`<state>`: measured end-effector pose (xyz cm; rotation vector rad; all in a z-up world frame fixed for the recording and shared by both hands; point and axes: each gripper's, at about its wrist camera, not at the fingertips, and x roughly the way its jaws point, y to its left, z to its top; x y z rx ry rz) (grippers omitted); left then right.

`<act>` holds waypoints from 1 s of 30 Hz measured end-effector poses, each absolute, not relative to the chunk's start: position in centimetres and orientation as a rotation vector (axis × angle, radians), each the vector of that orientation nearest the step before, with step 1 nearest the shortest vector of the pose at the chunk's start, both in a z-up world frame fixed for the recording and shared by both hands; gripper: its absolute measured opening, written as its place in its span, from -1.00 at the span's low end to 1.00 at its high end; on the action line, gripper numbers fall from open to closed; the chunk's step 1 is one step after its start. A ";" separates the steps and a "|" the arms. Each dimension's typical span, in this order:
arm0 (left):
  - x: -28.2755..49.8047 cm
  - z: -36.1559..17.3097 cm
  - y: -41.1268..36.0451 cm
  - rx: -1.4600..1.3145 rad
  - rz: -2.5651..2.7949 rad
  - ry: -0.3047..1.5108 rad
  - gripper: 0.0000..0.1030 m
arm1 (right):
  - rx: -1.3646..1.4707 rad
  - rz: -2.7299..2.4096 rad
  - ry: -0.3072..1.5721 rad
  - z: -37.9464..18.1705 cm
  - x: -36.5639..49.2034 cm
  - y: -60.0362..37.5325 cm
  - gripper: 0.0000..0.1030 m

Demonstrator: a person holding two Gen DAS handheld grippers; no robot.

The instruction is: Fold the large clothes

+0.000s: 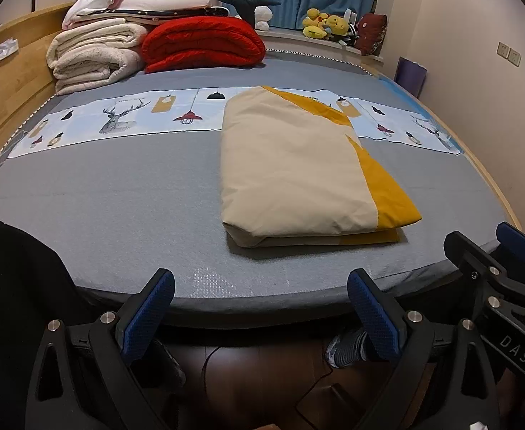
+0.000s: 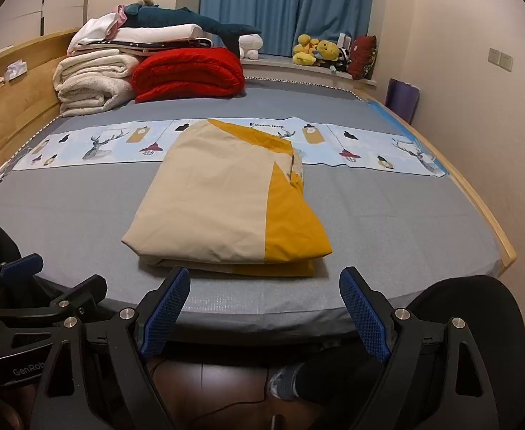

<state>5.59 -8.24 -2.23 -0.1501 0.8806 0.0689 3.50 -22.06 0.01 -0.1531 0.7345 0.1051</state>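
A beige and yellow cloth [image 1: 298,168] lies folded into a thick rectangle on the grey bed [image 1: 119,197]. It also shows in the right wrist view [image 2: 226,204]. My left gripper [image 1: 260,308] is open and empty, held back at the bed's near edge, left of the cloth. My right gripper [image 2: 264,308] is open and empty at the near edge, just in front of the cloth. Each gripper shows at the side of the other's view: the right one [image 1: 506,251], the left one [image 2: 22,265].
Folded white blankets [image 1: 94,53] and a red quilt [image 1: 205,41] are stacked at the bed's far left. A patterned strip [image 1: 119,118] crosses the bed. Plush toys [image 1: 323,23] sit on the sill. A wooden headboard [image 1: 8,82] runs along the left. Floor and my feet [image 1: 348,349] lie below.
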 end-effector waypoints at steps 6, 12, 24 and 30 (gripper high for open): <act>5.6 -2.2 -8.2 -0.153 0.068 0.883 0.86 | -0.154 0.105 0.735 0.0 3.5 -22.0 0.66; 5.6 -2.3 -8.2 -0.152 0.068 0.883 0.86 | -0.154 0.105 0.735 0.0 3.5 -22.0 0.66; 5.5 -2.5 -8.2 -0.142 0.074 0.878 0.86 | -0.155 0.107 0.734 0.0 3.6 -22.1 0.67; 5.6 -2.5 -8.0 -0.141 0.070 0.878 0.86 | -0.156 0.108 0.734 0.1 3.7 -22.3 0.66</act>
